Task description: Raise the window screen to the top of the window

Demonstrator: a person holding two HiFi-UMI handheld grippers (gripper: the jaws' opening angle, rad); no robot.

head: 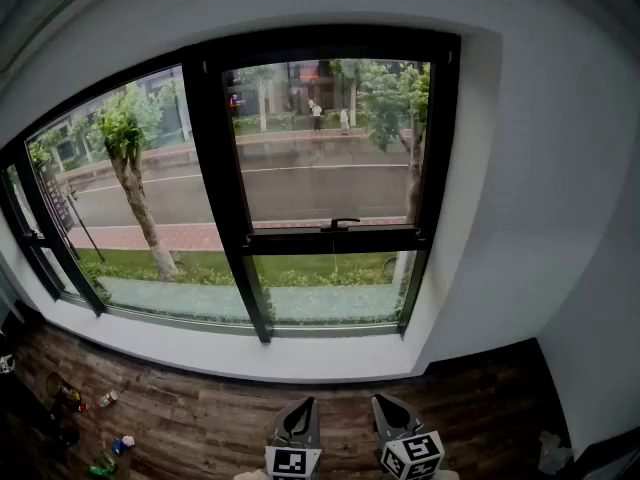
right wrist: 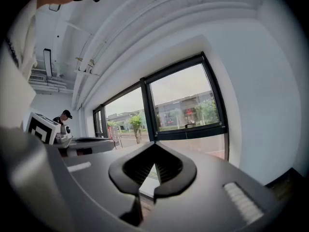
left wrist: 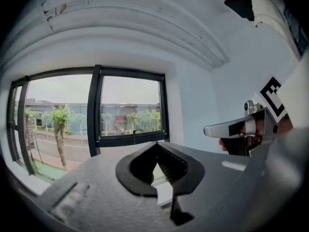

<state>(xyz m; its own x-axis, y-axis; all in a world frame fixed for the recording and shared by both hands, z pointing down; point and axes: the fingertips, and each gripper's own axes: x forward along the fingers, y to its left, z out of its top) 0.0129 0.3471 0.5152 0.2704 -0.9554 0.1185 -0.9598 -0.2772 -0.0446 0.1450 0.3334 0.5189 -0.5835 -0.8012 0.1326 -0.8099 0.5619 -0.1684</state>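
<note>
Well, the window screen (head: pixel 335 238) has its black bar, with a small handle (head: pixel 340 224), lying across the lower half of the right pane of the window (head: pixel 214 158), far below the top of the frame. My left gripper (head: pixel 307 402) and right gripper (head: pixel 381 402) sit side by side low over the wooden floor (head: pixel 190 423), well apart from the bar, both closed on nothing. Each marker cube (head: pixel 292 462) shows only square patterns. A red sign (head: pixel 308 70) across the street is too small to read.
</note>
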